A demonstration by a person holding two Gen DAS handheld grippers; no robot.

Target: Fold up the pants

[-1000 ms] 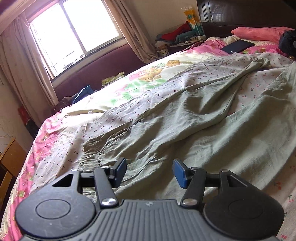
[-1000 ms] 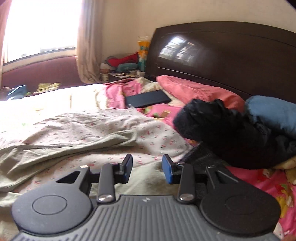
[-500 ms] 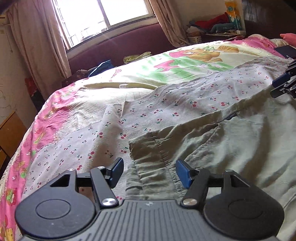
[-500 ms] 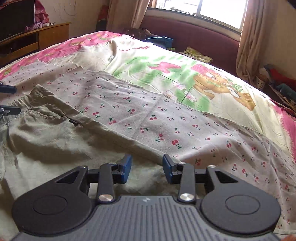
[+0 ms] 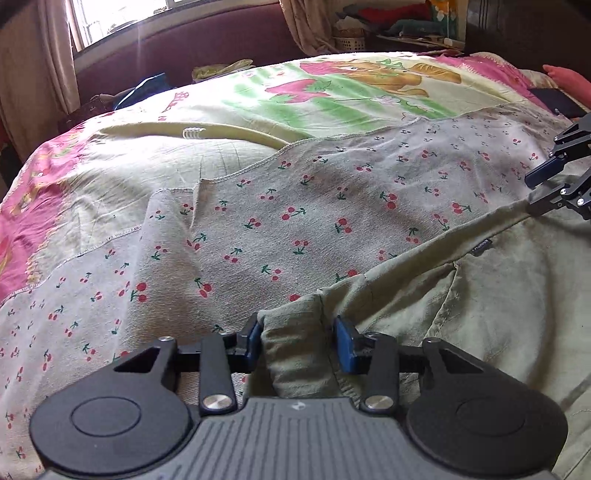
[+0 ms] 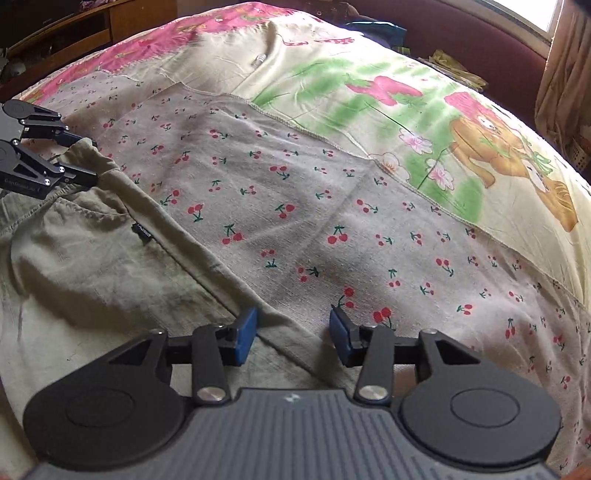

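Observation:
Olive-green pants (image 5: 480, 295) lie spread on the bed, also in the right wrist view (image 6: 92, 273). My left gripper (image 5: 297, 341) is open, its blue pads on either side of the waistband corner, which bulges between them. My right gripper (image 6: 291, 334) is open with the pants' long edge running between its pads. Each gripper shows in the other's view: the right one at the far right (image 5: 554, 184), the left one at the far left (image 6: 74, 158) at the waistband.
The bed carries a grey cherry-print cloth (image 5: 295, 206) over a cartoon-print sheet (image 5: 351, 92). A maroon window bench (image 5: 203, 40) with clutter runs behind. A wooden cabinet (image 6: 74, 26) stands beyond the bed. A dark flat object (image 5: 554, 101) lies near the pink pillow.
Both grippers dropped lower and closer to the pants. The left one now straddles the waistband corner; the right one sits over the pants' long edge. Both remain open.

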